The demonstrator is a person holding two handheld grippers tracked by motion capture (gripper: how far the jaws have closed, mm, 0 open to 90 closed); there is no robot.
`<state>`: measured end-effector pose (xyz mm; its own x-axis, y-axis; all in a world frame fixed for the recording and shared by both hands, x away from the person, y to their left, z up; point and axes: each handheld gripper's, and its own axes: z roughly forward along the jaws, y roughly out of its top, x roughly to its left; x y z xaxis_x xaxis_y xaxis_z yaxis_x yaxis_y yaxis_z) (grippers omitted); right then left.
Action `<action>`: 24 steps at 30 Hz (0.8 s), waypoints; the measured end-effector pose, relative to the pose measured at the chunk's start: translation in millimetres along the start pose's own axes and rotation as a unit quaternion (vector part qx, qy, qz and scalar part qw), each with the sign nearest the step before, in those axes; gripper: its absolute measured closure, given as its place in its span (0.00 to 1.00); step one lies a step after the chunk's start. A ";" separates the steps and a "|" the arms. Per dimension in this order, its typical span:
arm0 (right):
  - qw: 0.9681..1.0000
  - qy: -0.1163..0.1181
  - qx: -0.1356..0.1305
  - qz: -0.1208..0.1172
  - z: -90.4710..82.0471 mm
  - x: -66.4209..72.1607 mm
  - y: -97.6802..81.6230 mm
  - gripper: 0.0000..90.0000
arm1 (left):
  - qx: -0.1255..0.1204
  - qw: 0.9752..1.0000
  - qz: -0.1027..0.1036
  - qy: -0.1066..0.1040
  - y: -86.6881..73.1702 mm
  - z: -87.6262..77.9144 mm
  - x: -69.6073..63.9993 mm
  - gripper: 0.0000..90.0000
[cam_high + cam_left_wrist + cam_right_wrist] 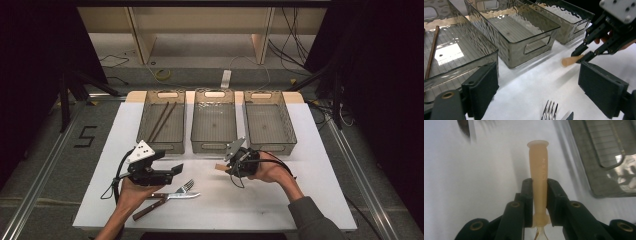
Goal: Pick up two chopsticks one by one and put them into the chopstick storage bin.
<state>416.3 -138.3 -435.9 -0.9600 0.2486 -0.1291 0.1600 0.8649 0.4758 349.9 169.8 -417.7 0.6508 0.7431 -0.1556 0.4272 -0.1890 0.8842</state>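
Observation:
A peach-coloured utensil handle (539, 167) sticks out forward from between my right gripper's (540, 188) jaws, which are shut on its lower part. The high view puts this gripper (227, 167) just in front of the middle bin, with the handle (220, 166) pointing left above the white table. My left gripper (176, 169) hovers open at the front left, nothing between its pads (482, 87). From its own view the right gripper (582, 53) and the handle (571, 60) appear ahead on the right. A fork (184, 188) and a wooden-handled knife (165, 196) lie below the left gripper.
Three smoky clear bins stand in a row at the back: left (162, 146), middle (214, 146), right (272, 144). Two brown chopsticks (161, 121) lie in the left bin. The white table (260, 200) ends near the person's forearms.

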 end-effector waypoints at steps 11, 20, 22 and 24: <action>0.995 -0.029 -0.082 0.051 -31.7 -11.8 8.1 0.86 | -0.003 1.000 -0.004 -0.003 0.3 -0.6 1.3 0.17; 0.983 -0.060 -0.130 0.112 -45.5 -32.5 29.1 0.86 | -0.003 1.000 -0.004 -0.002 0.8 -1.9 2.2 0.17; 0.981 -0.065 -0.136 0.120 -47.0 -36.4 33.1 0.86 | -0.004 1.000 -0.004 -0.001 0.9 -2.2 2.4 0.17; 0.979 -0.071 -0.147 0.120 -48.4 -39.8 36.9 0.86 | -0.003 1.000 -0.004 0.000 1.0 -2.9 2.9 0.17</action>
<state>449.3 -137.4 -371.1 -0.8576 0.5061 -0.0920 0.2848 0.6162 0.7343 350.4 173.6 -416.0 0.6481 0.7441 -0.1621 0.4287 -0.1805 0.8852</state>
